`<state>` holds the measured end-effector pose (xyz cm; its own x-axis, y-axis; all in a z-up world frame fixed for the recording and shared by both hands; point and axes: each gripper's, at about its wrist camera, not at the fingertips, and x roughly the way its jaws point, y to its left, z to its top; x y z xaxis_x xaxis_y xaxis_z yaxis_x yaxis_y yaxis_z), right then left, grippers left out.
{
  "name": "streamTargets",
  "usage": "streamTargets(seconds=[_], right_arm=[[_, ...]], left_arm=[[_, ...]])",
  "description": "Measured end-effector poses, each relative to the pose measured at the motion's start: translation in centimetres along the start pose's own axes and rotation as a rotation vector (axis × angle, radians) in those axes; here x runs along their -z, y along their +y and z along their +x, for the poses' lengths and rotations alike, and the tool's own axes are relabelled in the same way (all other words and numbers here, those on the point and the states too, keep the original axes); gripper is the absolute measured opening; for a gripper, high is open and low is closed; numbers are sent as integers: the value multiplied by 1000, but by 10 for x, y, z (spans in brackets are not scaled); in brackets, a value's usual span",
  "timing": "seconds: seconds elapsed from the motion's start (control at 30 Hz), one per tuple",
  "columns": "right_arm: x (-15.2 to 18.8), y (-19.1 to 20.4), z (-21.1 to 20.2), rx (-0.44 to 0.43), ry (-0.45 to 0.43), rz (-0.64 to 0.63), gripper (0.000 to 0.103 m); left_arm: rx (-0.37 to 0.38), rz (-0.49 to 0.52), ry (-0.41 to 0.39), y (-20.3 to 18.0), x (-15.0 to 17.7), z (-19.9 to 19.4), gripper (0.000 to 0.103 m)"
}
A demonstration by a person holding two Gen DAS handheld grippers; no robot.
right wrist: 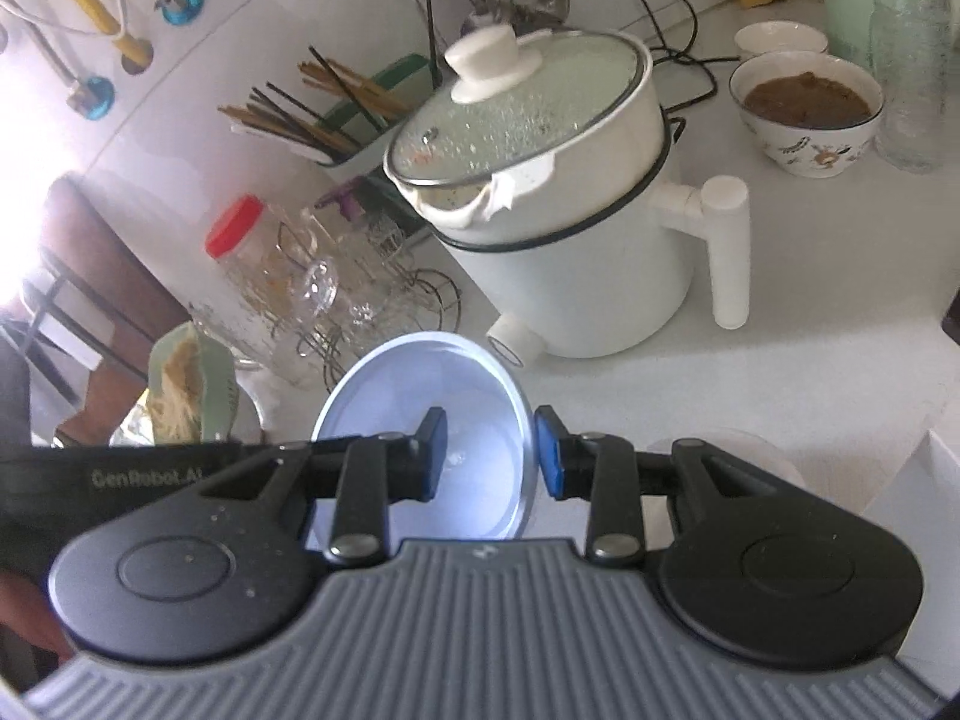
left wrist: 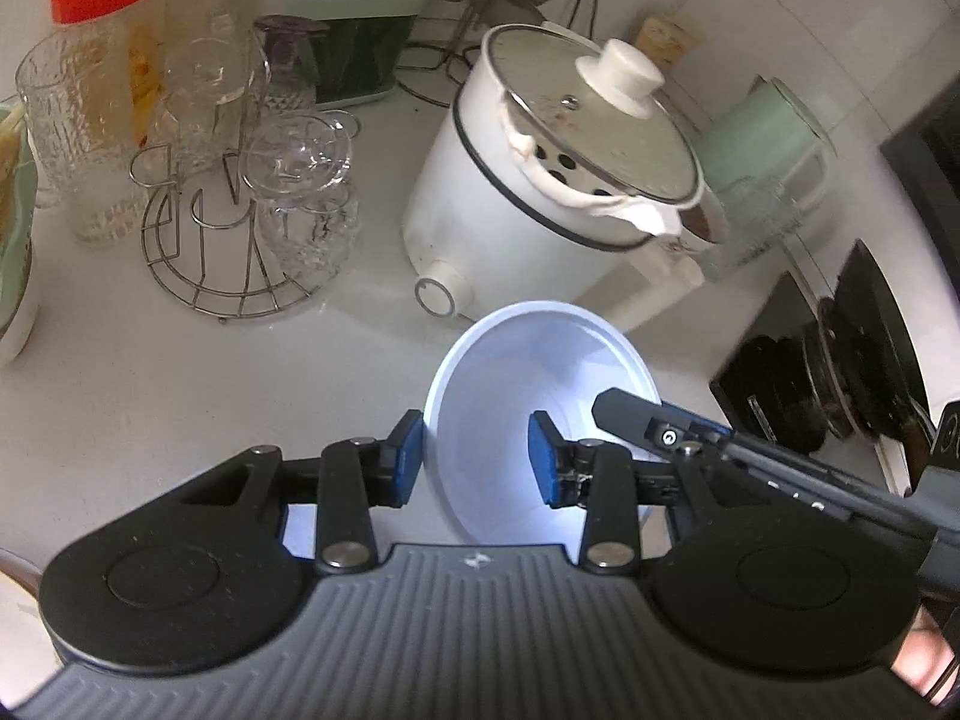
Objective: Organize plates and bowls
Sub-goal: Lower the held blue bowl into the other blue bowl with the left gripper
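Note:
A white plastic bowl (left wrist: 528,372) is held tilted above the white counter, between both grippers. My left gripper (left wrist: 474,459) straddles its left rim, one blue pad outside and one inside, with a gap to the wall. My right gripper (right wrist: 489,450) straddles the bowl (right wrist: 420,396) at its right rim in the same way, and its finger shows in the left wrist view (left wrist: 648,414). A patterned bowl of brown food (right wrist: 807,114) and a small white bowl (right wrist: 780,39) stand at the far right.
A white electric pot with glass lid (left wrist: 540,180) stands just behind the bowl. A wire rack with glasses (left wrist: 252,204), a red-capped jar (left wrist: 102,30) and a utensil holder (left wrist: 354,12) are at the left. A black stove (left wrist: 840,360) is at the right.

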<state>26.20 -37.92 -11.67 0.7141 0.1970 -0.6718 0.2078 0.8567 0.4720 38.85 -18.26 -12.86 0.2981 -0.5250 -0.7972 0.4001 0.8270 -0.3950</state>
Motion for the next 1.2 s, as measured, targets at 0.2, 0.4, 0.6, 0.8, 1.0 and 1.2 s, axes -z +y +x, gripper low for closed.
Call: streamTargets(seconds=[0.2,0.4,0.6,0.8,1.0,1.2], right_arm=[[6,18,-13,-2,-20,1,35],[11,39,-19,-23,-24,-16,35],[16,60,-16,-37,-14,-39,35],[19,84,-10,-52,11,-111,35],[29,102,11,-60,71,-162,35],[46,110,33,-43,135,-187,35]], left_arm=[[19,15,-22,5,4,-24,42],[25,4,-66,20,7,-52,42],[23,-25,-106,39,18,-72,42],[13,-72,-144,60,29,-90,42],[-20,-148,-145,87,42,-95,42],[-56,-200,-97,109,60,-84,42]])
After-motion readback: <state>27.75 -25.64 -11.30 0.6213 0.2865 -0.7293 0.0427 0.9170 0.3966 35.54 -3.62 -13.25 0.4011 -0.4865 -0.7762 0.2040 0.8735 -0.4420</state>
